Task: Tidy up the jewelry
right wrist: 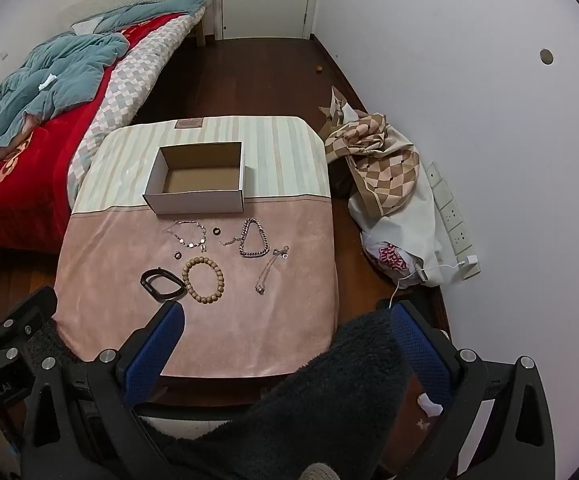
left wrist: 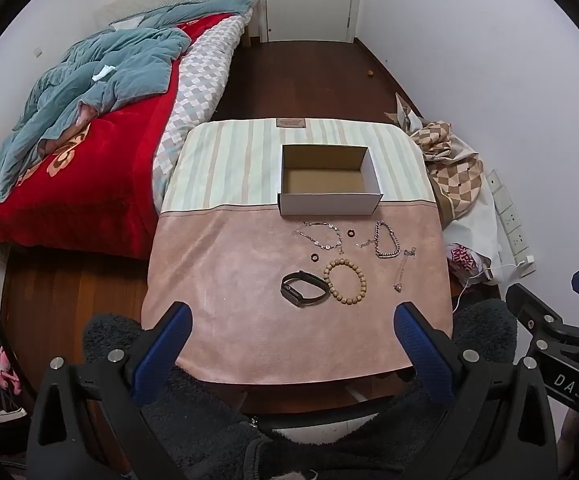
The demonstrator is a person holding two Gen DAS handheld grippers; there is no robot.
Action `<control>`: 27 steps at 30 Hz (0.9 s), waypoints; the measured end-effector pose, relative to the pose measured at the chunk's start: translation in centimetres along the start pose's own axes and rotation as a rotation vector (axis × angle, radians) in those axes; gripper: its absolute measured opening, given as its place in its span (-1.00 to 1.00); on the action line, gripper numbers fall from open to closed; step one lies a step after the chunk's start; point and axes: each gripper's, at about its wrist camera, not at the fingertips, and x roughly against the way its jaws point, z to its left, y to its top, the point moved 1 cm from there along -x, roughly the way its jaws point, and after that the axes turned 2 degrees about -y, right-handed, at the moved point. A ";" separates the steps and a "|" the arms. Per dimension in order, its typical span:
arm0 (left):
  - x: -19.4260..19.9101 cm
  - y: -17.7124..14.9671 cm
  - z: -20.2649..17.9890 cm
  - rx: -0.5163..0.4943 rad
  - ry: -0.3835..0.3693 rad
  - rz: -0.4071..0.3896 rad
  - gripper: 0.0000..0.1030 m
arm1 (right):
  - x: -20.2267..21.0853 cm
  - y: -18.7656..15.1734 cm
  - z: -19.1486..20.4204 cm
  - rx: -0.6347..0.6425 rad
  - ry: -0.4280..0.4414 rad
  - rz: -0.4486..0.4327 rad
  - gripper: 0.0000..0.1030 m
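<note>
Both grippers hang back over the near edge of the table (left wrist: 217, 344), fingers spread wide and holding nothing: the left gripper (left wrist: 293, 328) and the right gripper (right wrist: 285, 326). Just ahead on the pink cloth lie the black band (left wrist: 304, 288), long axis across the view, touching the bead bracelet (left wrist: 346, 283); the left gripper looks the more squarely lined up on them, while the thin chain (right wrist: 269, 270), running near to far, lies closer to the right one. Farther on come two small rings (left wrist: 314, 257), the flat-link bracelet (left wrist: 319, 234) and the heavy chain (left wrist: 385, 240), then the empty box (left wrist: 329, 204) where, I judge, everything must go.
</note>
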 end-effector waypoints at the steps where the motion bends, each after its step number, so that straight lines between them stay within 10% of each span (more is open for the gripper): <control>1: 0.0 0.0 0.0 0.000 0.000 0.000 1.00 | 0.0 0.0 0.0 0.001 0.000 0.000 1.00; 27: 0.8 0.0 -0.1 0.003 -0.008 -0.017 1.00 | 0.5 0.0 -0.3 -0.009 -0.004 -0.020 1.00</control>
